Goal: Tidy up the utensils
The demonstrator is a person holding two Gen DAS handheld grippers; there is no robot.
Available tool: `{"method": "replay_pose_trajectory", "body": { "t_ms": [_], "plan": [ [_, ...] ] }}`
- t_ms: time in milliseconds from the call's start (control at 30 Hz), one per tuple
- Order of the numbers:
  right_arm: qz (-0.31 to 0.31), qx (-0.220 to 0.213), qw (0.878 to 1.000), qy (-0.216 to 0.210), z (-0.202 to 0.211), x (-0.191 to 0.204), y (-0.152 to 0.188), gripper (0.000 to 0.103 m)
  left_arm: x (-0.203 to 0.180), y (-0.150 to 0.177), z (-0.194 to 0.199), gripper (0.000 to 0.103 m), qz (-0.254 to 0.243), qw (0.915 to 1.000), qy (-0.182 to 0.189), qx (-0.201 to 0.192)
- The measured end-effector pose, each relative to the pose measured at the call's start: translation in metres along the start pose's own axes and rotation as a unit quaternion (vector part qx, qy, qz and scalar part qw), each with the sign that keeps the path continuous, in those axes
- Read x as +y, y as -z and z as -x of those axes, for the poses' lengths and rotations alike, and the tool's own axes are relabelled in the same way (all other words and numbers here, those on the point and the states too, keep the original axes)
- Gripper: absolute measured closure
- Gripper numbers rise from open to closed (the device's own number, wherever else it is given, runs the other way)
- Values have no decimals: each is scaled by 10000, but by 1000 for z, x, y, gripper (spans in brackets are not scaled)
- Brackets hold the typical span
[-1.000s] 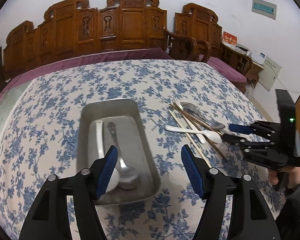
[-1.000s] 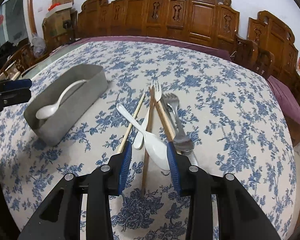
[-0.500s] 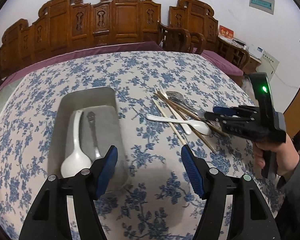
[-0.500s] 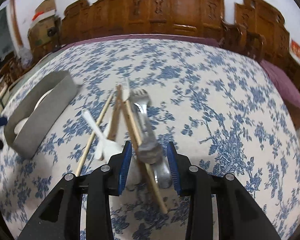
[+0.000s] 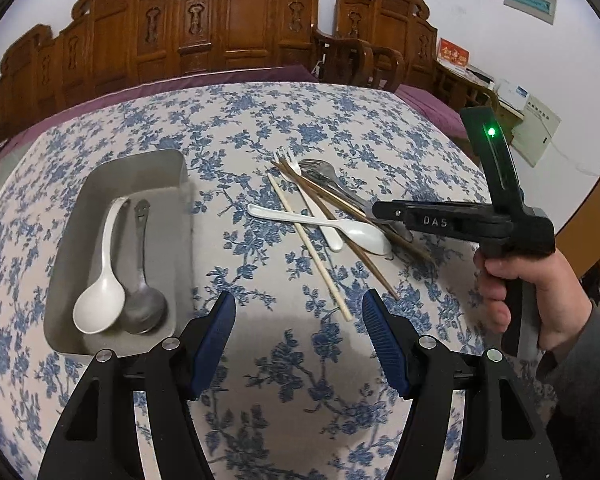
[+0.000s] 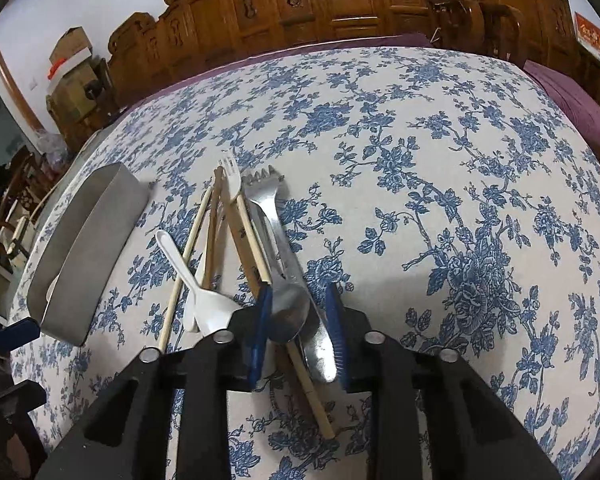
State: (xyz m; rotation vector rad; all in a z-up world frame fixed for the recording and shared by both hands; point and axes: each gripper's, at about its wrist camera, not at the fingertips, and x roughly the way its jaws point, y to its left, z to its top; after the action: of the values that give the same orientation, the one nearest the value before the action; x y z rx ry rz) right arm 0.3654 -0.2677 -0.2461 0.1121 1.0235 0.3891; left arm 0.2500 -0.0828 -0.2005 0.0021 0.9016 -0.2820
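A metal tray point(image 5: 184, 176) on the left of the table holds a white spoon point(image 5: 100, 308) and a metal spoon point(image 5: 142, 304); its side shows in the right wrist view point(image 6: 88, 248). A pile of utensils lies to its right: a white spoon point(image 5: 360, 232), chopsticks point(image 5: 312, 252), a white fork and metal forks point(image 5: 320, 172). My left gripper point(image 5: 298, 332) is open and empty above the cloth near the tray. My right gripper point(image 6: 298, 312) is open, low over the pile, its pads either side of a metal spoon's bowl point(image 6: 288, 308).
The table carries a blue floral cloth point(image 6: 460, 200). Carved wooden chairs point(image 5: 240, 28) stand along the far edge. Cardboard boxes point(image 6: 68, 64) are stacked at the far left. The table edge drops off at the right beside my right hand point(image 5: 516, 288).
My right gripper moved from around the white spoon to the right and down onto the metal spoon. My left gripper shifted right, away from over the tray.
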Motion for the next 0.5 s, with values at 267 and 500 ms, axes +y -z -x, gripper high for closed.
{"method": "replay_pose_trajectory", "body": {
  "t_ms": [267,500],
  "plan": [
    [-199,108,9997,-18,3,-7,3,90,-18,-7,-6,40,-51,9999,-141,57],
    [-253,113,9994,-212,10,-9,2,100,-24,-11,-27,40,-121,9992,-307,235]
  ]
}}
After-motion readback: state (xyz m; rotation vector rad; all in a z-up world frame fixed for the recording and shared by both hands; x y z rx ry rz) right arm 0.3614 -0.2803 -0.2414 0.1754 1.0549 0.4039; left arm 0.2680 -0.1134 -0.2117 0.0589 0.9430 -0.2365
